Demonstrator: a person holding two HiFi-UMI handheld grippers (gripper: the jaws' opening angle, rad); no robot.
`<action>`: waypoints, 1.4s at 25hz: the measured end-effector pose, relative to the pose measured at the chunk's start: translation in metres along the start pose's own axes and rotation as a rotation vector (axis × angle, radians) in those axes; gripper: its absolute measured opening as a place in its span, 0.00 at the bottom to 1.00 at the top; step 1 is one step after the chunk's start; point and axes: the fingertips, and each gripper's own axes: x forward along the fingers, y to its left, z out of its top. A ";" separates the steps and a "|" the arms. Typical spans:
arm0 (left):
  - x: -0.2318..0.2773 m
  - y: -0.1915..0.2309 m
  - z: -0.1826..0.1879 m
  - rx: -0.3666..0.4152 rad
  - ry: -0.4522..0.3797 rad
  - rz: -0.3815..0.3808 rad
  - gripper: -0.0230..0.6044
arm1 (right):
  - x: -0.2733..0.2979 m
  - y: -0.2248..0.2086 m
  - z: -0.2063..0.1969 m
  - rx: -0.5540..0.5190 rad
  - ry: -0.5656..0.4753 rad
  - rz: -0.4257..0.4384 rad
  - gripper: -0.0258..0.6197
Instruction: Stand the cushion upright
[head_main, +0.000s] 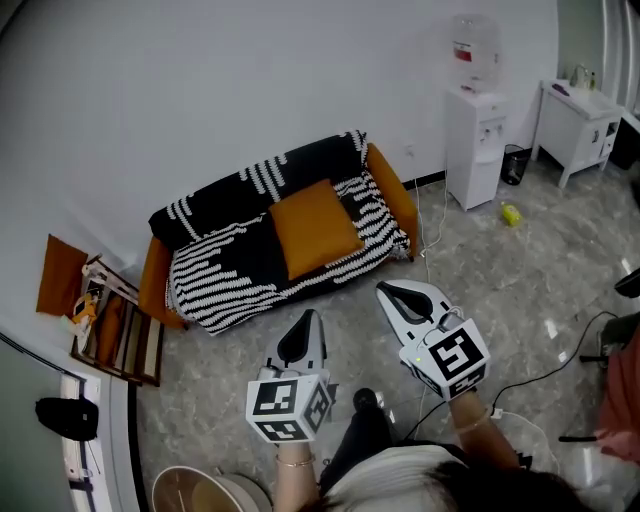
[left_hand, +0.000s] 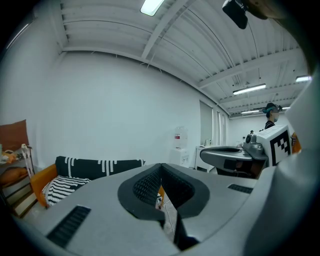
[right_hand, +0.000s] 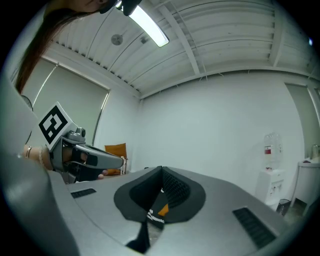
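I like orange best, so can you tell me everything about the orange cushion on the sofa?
The cushion is plain orange, square and soft-looking, like fabric, with slightly rounded corners. It is not standing up: it lies on the seat in the middle of the sofa, perhaps leaning back a little, with its far edge up by the backrest. It rests on the black-and-white striped blanket, and only the blanket touches it.

Soft cloth above a polished floor
The cushion (head_main: 315, 228) is smooth matt orange cloth, the throw (head_main: 230, 265) a coarse black-and-white knit, the floor (head_main: 520, 290) glossy grey stone; left gripper (head_main: 308, 318) and right gripper (head_main: 385, 290) are matt grey plastic.
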 end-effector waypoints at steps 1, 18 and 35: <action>0.006 0.009 0.002 -0.001 0.000 0.000 0.07 | 0.010 -0.004 0.000 0.000 -0.001 -0.007 0.05; 0.119 0.162 0.030 -0.021 -0.009 -0.044 0.07 | 0.186 -0.051 0.003 0.025 0.016 -0.105 0.05; 0.209 0.232 0.011 -0.064 0.026 -0.090 0.07 | 0.280 -0.098 -0.036 0.028 0.095 -0.131 0.09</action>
